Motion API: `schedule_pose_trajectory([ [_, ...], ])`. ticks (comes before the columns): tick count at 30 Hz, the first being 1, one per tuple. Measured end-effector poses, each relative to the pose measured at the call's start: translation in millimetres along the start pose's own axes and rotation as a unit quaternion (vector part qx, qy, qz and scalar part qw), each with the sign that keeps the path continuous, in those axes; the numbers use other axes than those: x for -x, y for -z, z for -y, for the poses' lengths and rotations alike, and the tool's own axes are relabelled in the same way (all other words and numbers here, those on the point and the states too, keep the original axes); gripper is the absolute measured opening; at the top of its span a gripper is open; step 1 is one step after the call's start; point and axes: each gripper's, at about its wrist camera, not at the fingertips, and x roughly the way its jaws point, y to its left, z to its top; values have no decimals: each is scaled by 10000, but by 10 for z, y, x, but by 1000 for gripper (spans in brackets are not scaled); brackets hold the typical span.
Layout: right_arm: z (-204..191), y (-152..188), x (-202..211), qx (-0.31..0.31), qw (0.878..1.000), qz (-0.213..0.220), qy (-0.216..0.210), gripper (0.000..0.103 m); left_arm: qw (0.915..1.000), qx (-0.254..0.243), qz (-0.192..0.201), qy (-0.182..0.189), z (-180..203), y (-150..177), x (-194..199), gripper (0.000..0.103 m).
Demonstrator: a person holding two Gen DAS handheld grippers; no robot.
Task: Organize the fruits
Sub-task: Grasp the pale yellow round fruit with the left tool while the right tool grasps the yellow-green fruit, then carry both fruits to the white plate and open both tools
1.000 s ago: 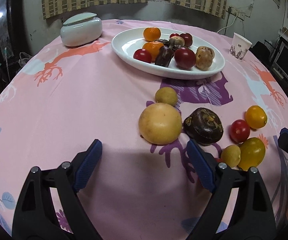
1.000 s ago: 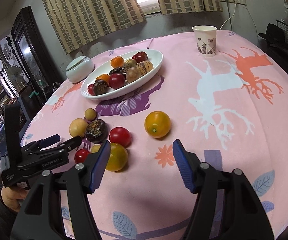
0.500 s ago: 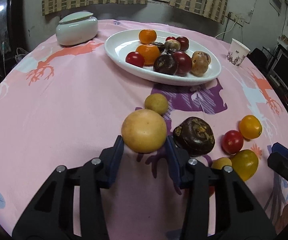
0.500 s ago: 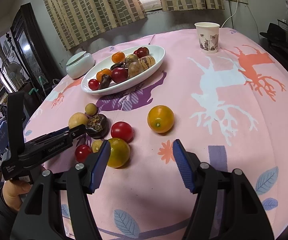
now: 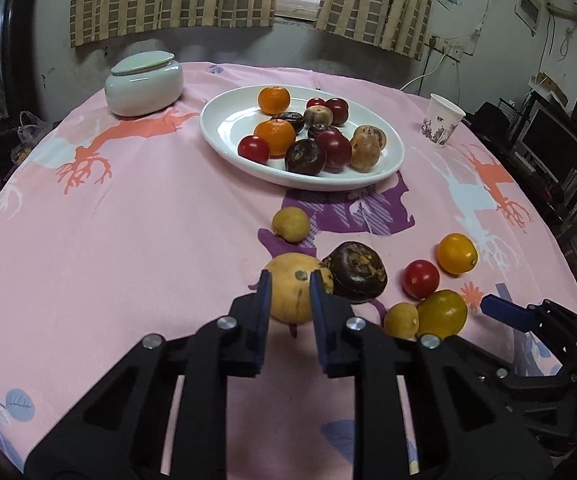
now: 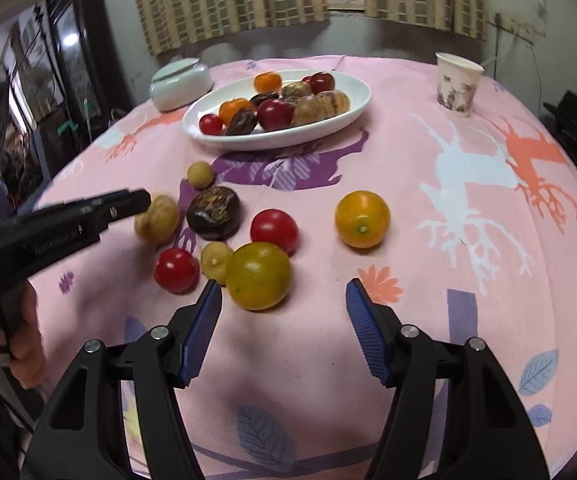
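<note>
Left gripper (image 5: 290, 286): black frame, blue pads, jaws drawn close and clamped on a round yellow fruit (image 5: 294, 300), low over the table; the person's hand (image 6: 16, 340) grips its handle. Right gripper (image 6: 284, 304): same build, jaws spread wide, nothing between them, low and pointing forward.

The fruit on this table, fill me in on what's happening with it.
A person is sorting fruit with two handheld grippers. The left gripper is clamped on a tan round fruit beside a dark purple fruit. The right gripper hangs open next to a yellow-green tomato. Several fruits lie loose on the pink tablecloth; others already fill the white oval plate.
</note>
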Motion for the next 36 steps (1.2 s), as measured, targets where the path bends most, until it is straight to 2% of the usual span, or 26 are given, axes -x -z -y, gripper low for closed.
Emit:
schedule_pose_trajectory([
  [4,-28,-30,-132,50,9997,-197,120,64,9999,2,-96,50,-22,16,-54,21],
  [6,-25,-70,-181,57,9997,-251,47,56,9999,26,-107,79,-41,22,-78,22],
  [8,-53,-99,-230,109,9994,-329,4,50,9999,58,-82,36,-50,22,-82,28],
  [10,-105,-118,-264,185,9993,-331,18,46,9999,108,-88,-32,-69,26,-106,49],
  [11,-123,-118,-290,219,9991,-368,-9,40,9999,117,-96,-40,-73,29,-119,51],
  [14,-134,-114,-285,233,9992,-306,-53,40,9999,105,-81,-39,-75,35,-141,54],
  [16,-98,-108,-231,146,9994,-297,-138,39,9999,90,-49,-74,-67,47,-167,63],
  [20,-15,-98,-30,29,9997,-110,-210,40,9999,-16,-114,-33,-9,72,-231,62],
  [23,38,-65,53,-86,9995,18,-291,40,9997,-146,-198,-1,47,94,-311,47],
  [25,34,-68,59,-89,9994,9,-330,40,9995,-220,-215,-80,82,102,-341,47],
  [31,13,-79,119,-80,9989,126,-438,40,9998,-93,-184,-18,52,90,-316,45],
  [36,67,-156,289,-217,9980,498,-321,40,9996,2,256,126,88,-35,75,45],
])
